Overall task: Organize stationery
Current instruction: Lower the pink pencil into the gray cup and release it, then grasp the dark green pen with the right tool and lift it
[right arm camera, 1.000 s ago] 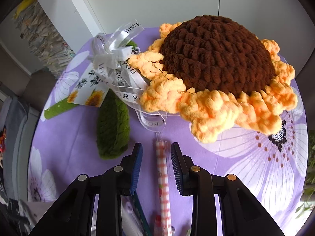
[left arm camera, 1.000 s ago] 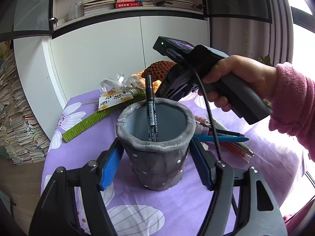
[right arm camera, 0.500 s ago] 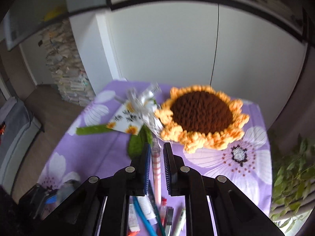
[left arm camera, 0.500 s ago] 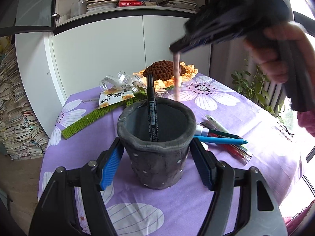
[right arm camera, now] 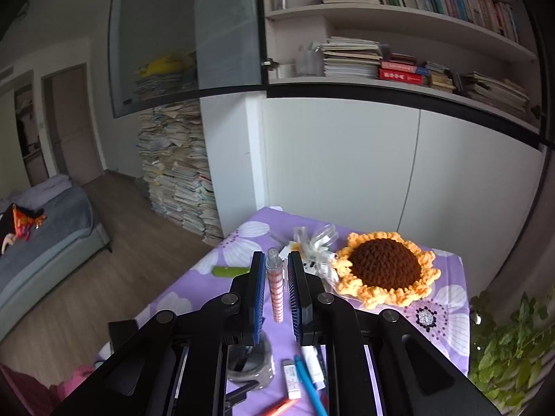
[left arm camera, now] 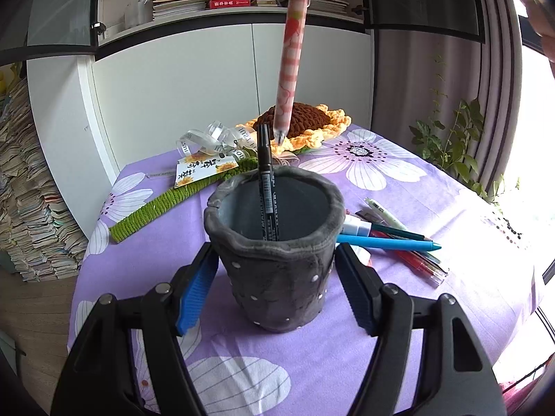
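Note:
A grey felt pen cup (left arm camera: 277,260) stands on the purple flowered tablecloth (left arm camera: 399,364) with a black marker (left arm camera: 266,187) upright in it. My left gripper (left arm camera: 275,284) has a blue pad on each side of the cup, touching or nearly touching its wall. My right gripper (right arm camera: 274,284) is shut on a pink checked pen (right arm camera: 275,287). That pen (left arm camera: 293,48) hangs almost upright, tip down, high above the cup's far rim. The cup also shows low in the right wrist view (right arm camera: 248,364).
Several loose pens (left arm camera: 392,239) and a white eraser (right arm camera: 290,378) lie right of the cup. A crocheted sunflower (left arm camera: 301,124) with ribbon, tag and green stem (left arm camera: 156,208) lies behind. Cabinets (left arm camera: 208,86) and a plant (left arm camera: 451,138) stand beyond the table.
My right gripper has closed on the pink pen, lifted it off the table and carried it up over the cup. The left gripper and the cup have stayed still.

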Available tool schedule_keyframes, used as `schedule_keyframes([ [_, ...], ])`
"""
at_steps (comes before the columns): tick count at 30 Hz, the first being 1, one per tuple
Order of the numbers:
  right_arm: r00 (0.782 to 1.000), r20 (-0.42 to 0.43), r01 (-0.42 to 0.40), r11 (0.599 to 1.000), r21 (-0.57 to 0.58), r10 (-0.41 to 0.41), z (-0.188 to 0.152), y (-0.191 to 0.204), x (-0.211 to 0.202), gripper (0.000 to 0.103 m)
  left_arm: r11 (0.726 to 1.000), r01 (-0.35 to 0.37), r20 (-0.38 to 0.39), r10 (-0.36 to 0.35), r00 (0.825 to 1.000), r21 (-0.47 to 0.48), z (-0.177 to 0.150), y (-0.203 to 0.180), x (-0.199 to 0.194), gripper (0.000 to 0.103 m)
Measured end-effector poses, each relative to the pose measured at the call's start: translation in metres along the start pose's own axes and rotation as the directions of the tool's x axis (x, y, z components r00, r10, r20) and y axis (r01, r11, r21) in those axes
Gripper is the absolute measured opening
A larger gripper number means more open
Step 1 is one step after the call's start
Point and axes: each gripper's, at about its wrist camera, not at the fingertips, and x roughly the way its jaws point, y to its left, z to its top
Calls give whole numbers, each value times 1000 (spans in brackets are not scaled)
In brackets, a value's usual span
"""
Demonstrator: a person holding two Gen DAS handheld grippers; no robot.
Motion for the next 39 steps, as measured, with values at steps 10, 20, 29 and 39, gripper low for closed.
schedule_keyframes([
  [10,996,-45,-78,997,12,78,-19,6,1,14,1000,-5,-3,5,1000,4,-1,1,0,69],
  [20,962,-246,-101,990,98,123,-63,-4,55,14,1000,-15,-5,15,1000,9,-1,0,-1,69],
  [29,963,-243,-71,983,168,112,-72,-38,42,20,1000,-30,6,30,1000,0,-1,3,-4,68],
  [39,888,-459,36,999,11,-27,-137,-51,60,20,997,-66,11,65,998,38,-3,2,-7,66],
])
